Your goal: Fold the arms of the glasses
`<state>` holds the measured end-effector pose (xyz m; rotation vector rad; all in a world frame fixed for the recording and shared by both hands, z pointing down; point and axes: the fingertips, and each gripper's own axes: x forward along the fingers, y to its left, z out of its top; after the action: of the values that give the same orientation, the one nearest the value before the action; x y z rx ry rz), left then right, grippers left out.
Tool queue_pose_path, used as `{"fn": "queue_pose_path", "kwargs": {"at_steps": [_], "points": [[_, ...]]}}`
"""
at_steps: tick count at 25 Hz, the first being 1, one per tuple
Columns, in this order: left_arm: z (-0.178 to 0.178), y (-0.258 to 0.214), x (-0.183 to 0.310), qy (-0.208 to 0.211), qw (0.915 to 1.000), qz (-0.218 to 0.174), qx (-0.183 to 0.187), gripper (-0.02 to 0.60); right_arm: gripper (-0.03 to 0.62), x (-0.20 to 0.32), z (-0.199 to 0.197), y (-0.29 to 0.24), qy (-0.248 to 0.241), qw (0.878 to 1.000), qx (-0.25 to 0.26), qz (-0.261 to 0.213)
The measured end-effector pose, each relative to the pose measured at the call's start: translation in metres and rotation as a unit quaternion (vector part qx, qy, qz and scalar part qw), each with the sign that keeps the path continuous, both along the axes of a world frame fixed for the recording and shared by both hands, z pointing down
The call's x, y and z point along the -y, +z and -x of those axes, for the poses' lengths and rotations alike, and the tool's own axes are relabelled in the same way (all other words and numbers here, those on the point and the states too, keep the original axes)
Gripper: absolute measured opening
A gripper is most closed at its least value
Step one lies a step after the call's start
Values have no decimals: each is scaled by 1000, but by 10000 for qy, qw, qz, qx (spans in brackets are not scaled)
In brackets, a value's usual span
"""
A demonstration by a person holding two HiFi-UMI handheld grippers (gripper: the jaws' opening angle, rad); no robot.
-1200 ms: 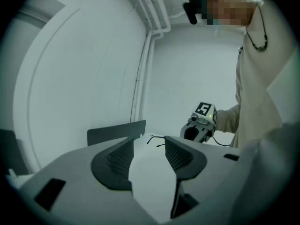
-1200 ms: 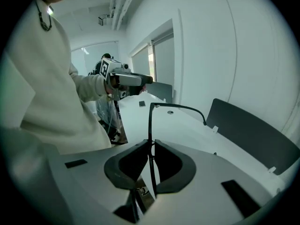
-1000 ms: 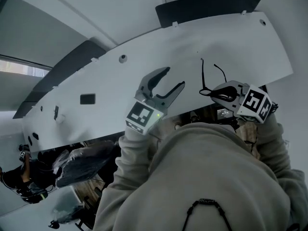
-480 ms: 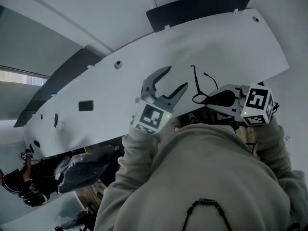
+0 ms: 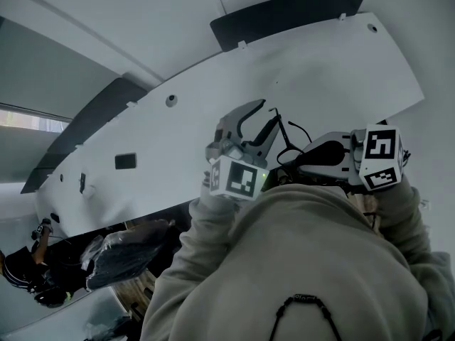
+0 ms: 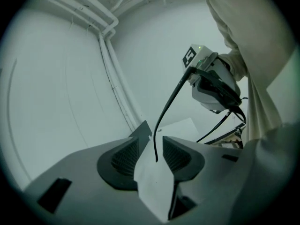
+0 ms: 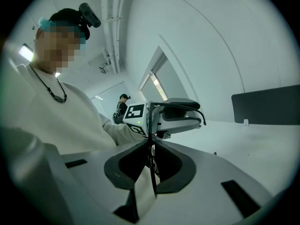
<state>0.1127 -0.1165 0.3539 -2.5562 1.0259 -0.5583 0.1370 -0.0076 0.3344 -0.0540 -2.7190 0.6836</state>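
Since a second ago my left hand-held gripper has slid right and rolled, and the right hand-held gripper has come up to meet it, so the gap that stood between them is gone. The biggest thing in the head view is the white desk, which runs from near left to far right. A dark panel stands along its far edge and a second dark panel along the left. My pale hooded top fills the near part of the view, with both sleeves reaching up to the grippers, which are held in the air over the desk's near edge. In the left gripper view the left hand-held gripper has just been closing its jaws. They stand apart, with the tip of one thin black arm of the glasses hanging between the ribbed pads, clear of both. The right hand-held gripper is clamped on the glasses, its jaws drawn together on the thin dark frame. In the head view the glasses show only as fine black wire between the two grippers. A small dark rectangle sits on the desk well to the left.
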Motion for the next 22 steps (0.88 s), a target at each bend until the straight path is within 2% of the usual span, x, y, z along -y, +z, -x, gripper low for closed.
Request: {"fn": "queue_pose_path", "kwargs": {"at_steps": [2,3,5,8,10,12,14,15,16,22], "points": [[3,-3,3,-159,9998,-124,50,60,58,0,0,-4,-16,10000,71,36],[5,-4,5,-212,9996,-162,44,36,58,-1,0,-7,-37,9999,116,44],[6,-6,6,-192,9996,-203,-14,32,58,-2,1,-10,-89,9998,177,51],[1,-9,-3,55,9997,-201,-100,34,58,-1,0,-8,-30,9998,193,94],[-2,-9,-10,232,9995,-118,-169,156,58,0,-1,-9,-2,9996,231,135],[-6,-7,-9,302,9994,-98,-149,163,58,-1,0,-11,-98,9995,269,146],[-9,-4,-4,293,9995,-136,-35,139,58,-3,2,-13,-232,9992,283,133],[-10,-4,-2,269,9995,-146,9,57,58,-3,3,-13,-261,9992,287,123],[-10,-5,0,249,9996,-127,2,24,58,-2,3,-13,-260,9992,298,114],[-3,-17,7,293,9993,110,-216,12,58,7,6,-19,-164,9990,410,19]]}}
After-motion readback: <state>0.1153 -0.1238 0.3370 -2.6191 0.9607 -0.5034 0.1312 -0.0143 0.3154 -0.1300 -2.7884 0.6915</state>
